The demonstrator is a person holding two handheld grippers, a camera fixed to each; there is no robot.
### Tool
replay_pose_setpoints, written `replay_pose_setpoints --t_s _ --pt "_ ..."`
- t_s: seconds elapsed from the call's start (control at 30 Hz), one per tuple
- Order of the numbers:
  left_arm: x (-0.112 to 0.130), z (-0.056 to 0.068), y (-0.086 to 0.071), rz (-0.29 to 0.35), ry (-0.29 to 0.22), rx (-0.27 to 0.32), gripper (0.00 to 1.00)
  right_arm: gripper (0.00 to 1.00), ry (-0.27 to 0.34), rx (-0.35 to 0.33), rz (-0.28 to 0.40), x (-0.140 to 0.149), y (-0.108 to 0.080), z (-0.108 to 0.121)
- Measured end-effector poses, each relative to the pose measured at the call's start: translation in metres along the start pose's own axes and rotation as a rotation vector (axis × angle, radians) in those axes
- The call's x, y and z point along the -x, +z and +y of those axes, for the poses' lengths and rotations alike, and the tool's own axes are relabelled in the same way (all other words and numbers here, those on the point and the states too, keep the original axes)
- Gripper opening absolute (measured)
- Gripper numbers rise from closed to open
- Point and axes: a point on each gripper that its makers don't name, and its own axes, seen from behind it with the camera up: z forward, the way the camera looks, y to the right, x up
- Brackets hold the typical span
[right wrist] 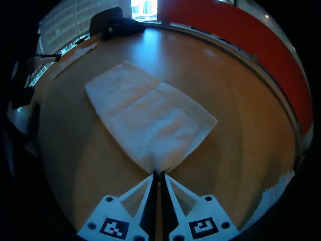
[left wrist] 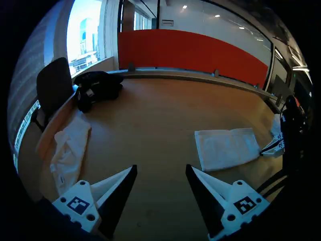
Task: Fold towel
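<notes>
A white towel (right wrist: 148, 120) lies folded flat on the wooden table (right wrist: 224, 104), with a crease across its middle. My right gripper (right wrist: 159, 174) is shut on the towel's near corner, its fingertips pressed together at the cloth's edge. In the left gripper view the same towel (left wrist: 226, 148) lies to the right, and the right gripper (left wrist: 276, 147) sits at its right edge with a dark sleeve behind it. My left gripper (left wrist: 161, 170) hovers open over bare table (left wrist: 160, 120), left of the towel, with nothing between its fingers.
A second white cloth (left wrist: 70, 152) lies crumpled by the table's left edge. A black bag (left wrist: 98, 86) rests at the far left corner beside a dark chair (left wrist: 52, 86). A red partition (left wrist: 188, 50) backs the table. More white fabric (right wrist: 277, 188) lies at the right gripper's lower right.
</notes>
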Motion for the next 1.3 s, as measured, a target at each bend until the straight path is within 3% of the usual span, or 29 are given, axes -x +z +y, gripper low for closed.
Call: replay_pose_setpoints --t_s 0.4,0.97,1.3 --pt "0.001 -0.002 -0.002 0.002 -0.01 -0.003 0.89 0.05 -0.003 0.009 0.099 -0.045 -0.017 -0.004" --pt "-0.001 -0.006 -0.008 0.013 -0.017 -0.011 0.89 0.05 -0.145 -0.005 0.26 -0.149 -0.044 -0.021" --pt "0.001 -0.01 -0.009 0.015 -0.023 -0.015 0.89 0.05 -0.175 -0.017 0.274 -0.163 -0.048 -0.027"
